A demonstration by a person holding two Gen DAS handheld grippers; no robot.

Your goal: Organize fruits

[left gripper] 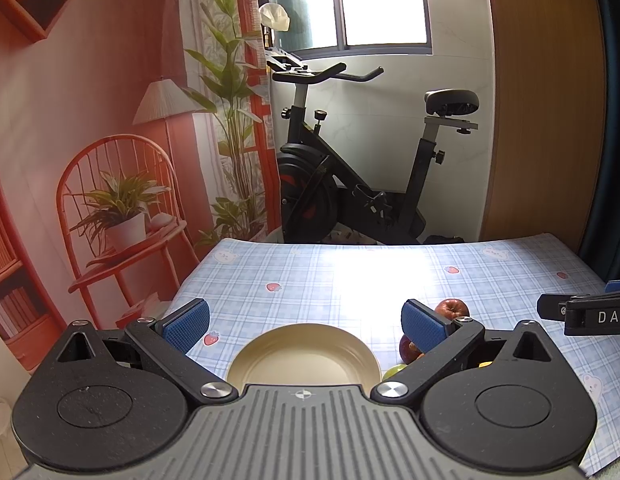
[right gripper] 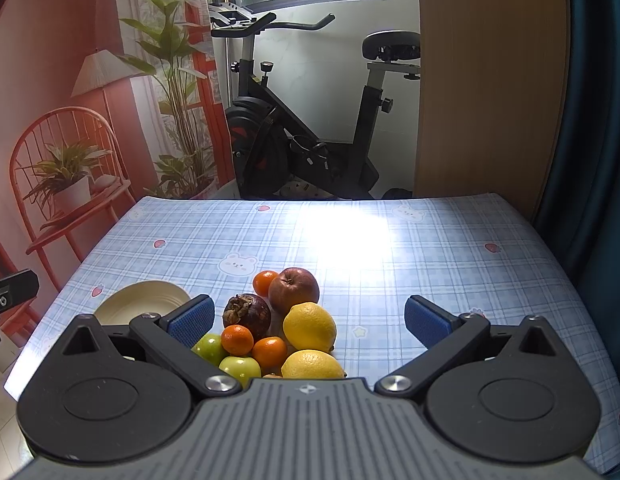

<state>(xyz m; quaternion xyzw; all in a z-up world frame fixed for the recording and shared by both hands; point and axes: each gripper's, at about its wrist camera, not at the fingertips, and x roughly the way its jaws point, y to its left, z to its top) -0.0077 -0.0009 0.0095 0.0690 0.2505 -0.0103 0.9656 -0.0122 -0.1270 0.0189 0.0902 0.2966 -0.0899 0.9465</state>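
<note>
Counter [right gripper: 390, 248]: a blue checked cloth is spread over it; the near middle has been used for the fruit, the far half is left bare under window glare.
Plate [left gripper: 306, 356]: a cream plate is set empty just left of the fruit, judged to be the place meant for sorting. It is seen almost whole in the left wrist view, directly under the left gripper; in the right wrist view only its far rim [right gripper: 144, 300] shows behind a finger.
Fruit pile: the pieces are heaped touching one another, none yet on the plate, so the task is judged not begun. The whole heap is shown only by the right wrist view.
Left gripper [left gripper: 306, 326]: held above the plate, fingers spread wide, nothing between them.
Right gripper [right gripper: 308, 320]: held over the heap, fingers spread wide and empty, the pile sitting toward its left finger.
Apple [right gripper: 294, 289]: red, at the far side; it is also glimpsed in the left wrist view [left gripper: 452, 308] beyond the right finger.
Lemons [right gripper: 309, 326]: two, at the near right.
Mangosteen [right gripper: 247, 312]: dark, left of the apple.
Green fruits [right gripper: 209, 348]: two, near left.
Tangerines [right gripper: 237, 339]: four, scattered through the heap.
</note>
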